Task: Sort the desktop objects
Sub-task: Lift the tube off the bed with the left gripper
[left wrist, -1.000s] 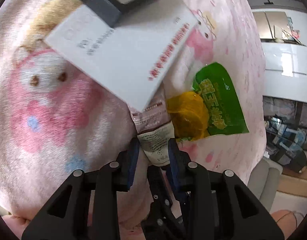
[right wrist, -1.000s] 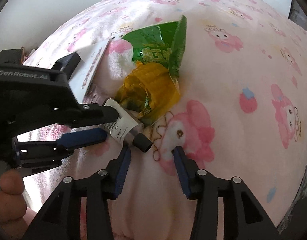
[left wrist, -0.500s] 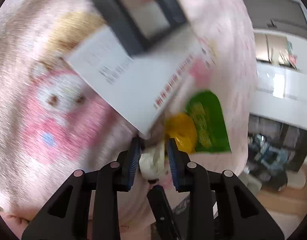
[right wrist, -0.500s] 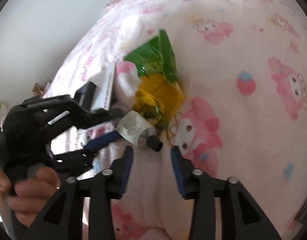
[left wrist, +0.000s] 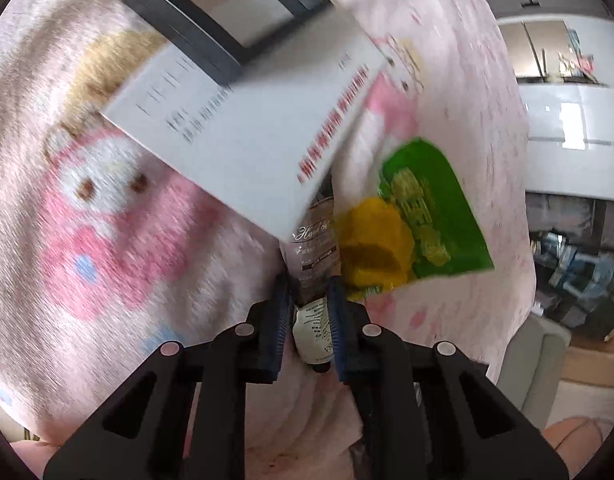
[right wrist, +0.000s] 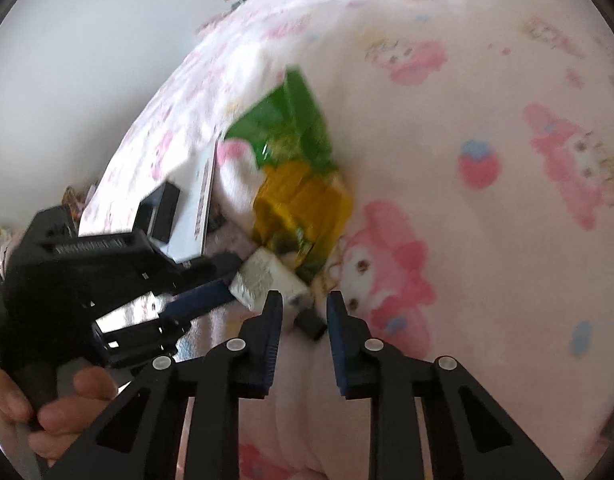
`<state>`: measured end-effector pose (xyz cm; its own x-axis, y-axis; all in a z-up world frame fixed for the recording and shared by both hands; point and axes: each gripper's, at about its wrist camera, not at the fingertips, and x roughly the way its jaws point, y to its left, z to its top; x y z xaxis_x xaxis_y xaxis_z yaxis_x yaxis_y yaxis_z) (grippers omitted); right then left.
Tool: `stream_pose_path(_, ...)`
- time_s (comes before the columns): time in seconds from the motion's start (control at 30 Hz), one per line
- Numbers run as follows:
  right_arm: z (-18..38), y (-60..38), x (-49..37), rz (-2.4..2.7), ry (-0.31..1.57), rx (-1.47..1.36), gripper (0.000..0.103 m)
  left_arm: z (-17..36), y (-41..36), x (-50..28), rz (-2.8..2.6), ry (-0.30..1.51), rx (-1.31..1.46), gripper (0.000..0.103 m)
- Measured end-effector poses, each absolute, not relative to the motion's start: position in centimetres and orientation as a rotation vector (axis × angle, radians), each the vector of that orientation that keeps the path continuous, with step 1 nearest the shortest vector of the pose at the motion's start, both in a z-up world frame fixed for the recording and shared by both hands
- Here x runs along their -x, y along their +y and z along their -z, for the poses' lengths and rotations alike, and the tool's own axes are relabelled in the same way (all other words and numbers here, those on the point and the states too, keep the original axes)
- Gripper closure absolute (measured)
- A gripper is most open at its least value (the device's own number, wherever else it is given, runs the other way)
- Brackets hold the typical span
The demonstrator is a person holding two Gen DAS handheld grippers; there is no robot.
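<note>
Blanket (right wrist: 487, 240): soft pink fleece printed with cartoon rabbits and strawberries; it covers the whole work surface.

Tube (left wrist: 313, 304): squeezable hand-cream tube, glossy, flat crimped end, small black cap (right wrist: 311, 324). It lies on the blanket beside the snack bag, its far end tucked under the card. Your left gripper (left wrist: 307, 304) has it between the blue ribbed pads, and the jaws are closing on its body. In the right wrist view, your left hand (right wrist: 47, 412) wraps the handle.

Right gripper (right wrist: 305, 312): your jaws are closing with the black cap in the gap; the pads are not yet pressing on it.

Snack bag (left wrist: 427, 216): crinkly foil, green upper part, yellow lower part, touching the tube.

Card (left wrist: 247, 136): flat white rectangle with red print along one edge.

Frame (left wrist: 227, 12): black, rectangular, rigid, resting on the card's far end.
</note>
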<state>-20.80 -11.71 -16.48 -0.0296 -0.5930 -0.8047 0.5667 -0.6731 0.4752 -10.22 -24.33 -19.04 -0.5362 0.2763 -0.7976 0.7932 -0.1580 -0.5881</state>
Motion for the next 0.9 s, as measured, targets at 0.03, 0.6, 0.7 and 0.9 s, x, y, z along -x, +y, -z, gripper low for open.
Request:
stream_pose_path(0.03, 16.2, -11.4, 20.8, 1.826, -0.032, -1.429, 0.084, 19.0, -24.4, 10.6, 1.747, 1.736, -1.23, 0.085)
stream_pose_path(0.6, 17.6, -8.9, 20.8, 1.793, -0.061, -1.586, 0.077, 22.6, -24.0, 27.2, 1.581, 1.901, -1.015, 0.081)
stream_pose_path(0.7, 17.3, -9.2, 20.5, 1.764, -0.104, -1.577, 0.059, 20.6, -20.0, 26.2, 1.57, 1.863, -1.011, 0.079)
stream_pose_path(0.9, 18.6, -9.1, 21.6, 1.792, -0.159, -1.654, 0.058, 19.5, -17.4, 32.5, 1.731, 1.732, -1.133, 0.086)
